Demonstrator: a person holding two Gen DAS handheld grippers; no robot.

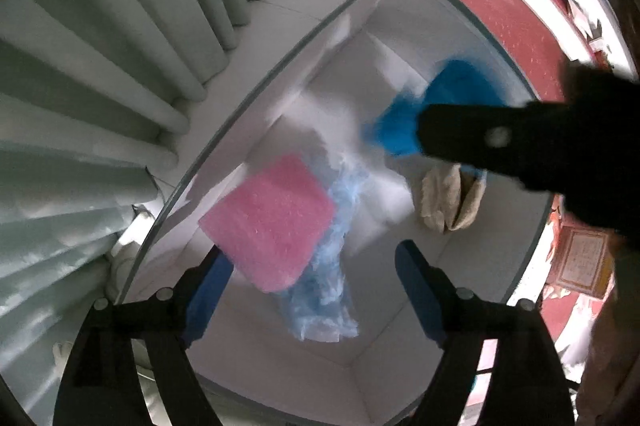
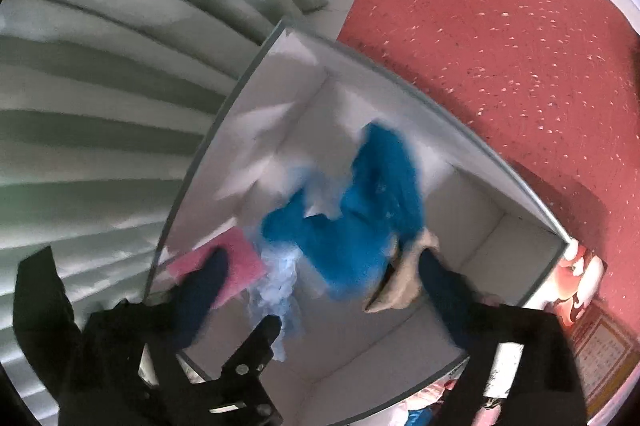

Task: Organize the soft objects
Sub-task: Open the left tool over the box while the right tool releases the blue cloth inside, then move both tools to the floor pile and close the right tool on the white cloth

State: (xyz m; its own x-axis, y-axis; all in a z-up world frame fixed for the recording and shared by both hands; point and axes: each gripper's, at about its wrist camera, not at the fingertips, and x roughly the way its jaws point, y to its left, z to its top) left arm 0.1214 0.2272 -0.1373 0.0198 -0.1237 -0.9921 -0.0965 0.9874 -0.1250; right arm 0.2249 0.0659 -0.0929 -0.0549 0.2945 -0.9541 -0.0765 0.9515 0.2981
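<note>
Both grippers hang over an open white box [image 1: 400, 378], pointing down into it. Left gripper [image 1: 316, 290] jaws spread wide, nothing pressed between them: pink foam pad [image 1: 272, 222] sits just beyond its left finger, on top of pale blue crumpled plastic [image 1: 328, 298]. Right gripper [image 2: 320, 290] also spread wide and holding nothing; bright blue cloth [image 2: 352, 226], blurred, lies between its fingers, beige soft item [image 2: 404, 278] beside its right finger.

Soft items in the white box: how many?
4. Pink sponge at the left, pale blue plastic bag beside it, bright blue cloth in the middle, beige cloth at the right. More may be hidden underneath.
</note>
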